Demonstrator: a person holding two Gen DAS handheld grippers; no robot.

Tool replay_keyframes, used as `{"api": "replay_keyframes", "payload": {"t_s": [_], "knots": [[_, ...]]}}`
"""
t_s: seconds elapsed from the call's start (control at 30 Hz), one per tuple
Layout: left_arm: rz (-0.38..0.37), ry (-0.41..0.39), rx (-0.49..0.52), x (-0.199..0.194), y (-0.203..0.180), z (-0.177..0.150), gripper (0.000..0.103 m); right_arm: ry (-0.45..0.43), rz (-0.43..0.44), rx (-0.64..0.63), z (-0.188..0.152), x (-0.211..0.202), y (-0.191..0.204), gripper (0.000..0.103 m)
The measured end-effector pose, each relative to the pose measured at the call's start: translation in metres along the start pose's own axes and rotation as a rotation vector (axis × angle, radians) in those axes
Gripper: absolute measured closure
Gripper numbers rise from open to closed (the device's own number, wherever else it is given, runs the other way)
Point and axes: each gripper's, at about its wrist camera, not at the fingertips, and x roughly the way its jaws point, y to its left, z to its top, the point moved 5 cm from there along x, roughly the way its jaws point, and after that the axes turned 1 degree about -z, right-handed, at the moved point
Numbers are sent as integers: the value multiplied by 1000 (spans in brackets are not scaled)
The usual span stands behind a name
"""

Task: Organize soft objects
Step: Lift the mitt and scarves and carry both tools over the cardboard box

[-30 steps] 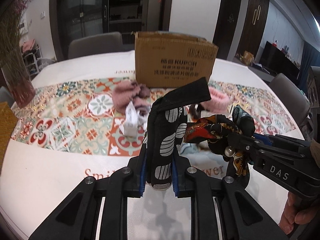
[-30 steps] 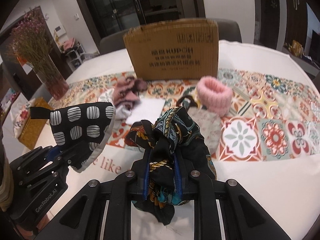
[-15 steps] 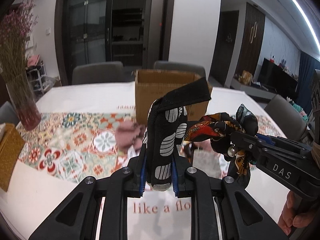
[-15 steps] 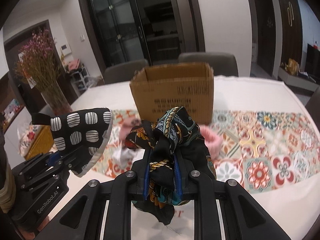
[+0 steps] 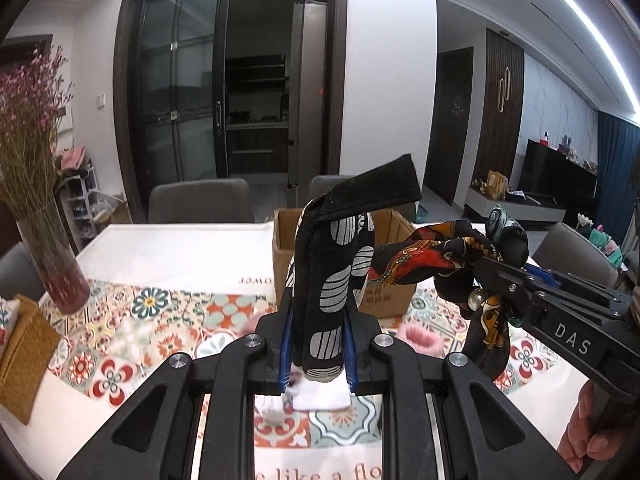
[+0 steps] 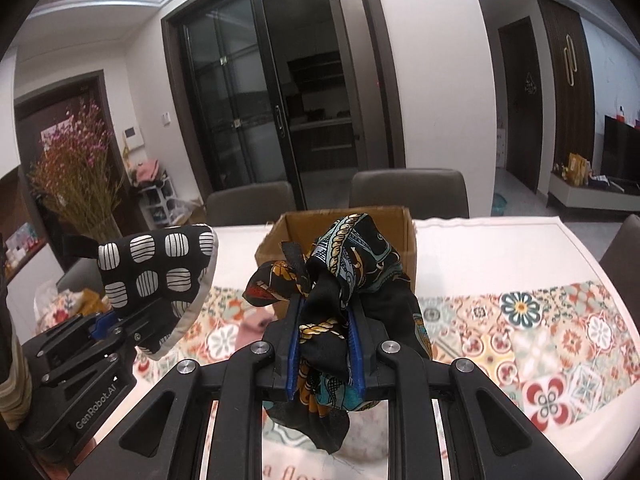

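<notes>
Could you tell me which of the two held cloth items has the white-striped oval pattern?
The black oven mitt in the left gripper; the right gripper holds a multicoloured scarf instead.

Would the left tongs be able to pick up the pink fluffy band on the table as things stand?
Probably not yet: the left tongs are shut on the black patterned mitt, so they have no free grip for the pink fluffy band, which lies partly hidden behind them.

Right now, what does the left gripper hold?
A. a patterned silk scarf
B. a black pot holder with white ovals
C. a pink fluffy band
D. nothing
B: the left gripper is shut on the black pot holder; the right gripper has the scarf.
</notes>
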Motion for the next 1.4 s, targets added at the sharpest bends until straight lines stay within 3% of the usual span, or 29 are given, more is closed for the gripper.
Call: {"api": "replay_keyframes", "payload": {"t_s": [0.73, 1.4], "knots": [[-16, -49, 2, 61, 8, 72, 82, -136, 1, -40, 88, 44, -5, 82], [13, -20, 29, 151, 12, 100, 82, -127, -27, -72, 128, 139, -24, 82]]}}
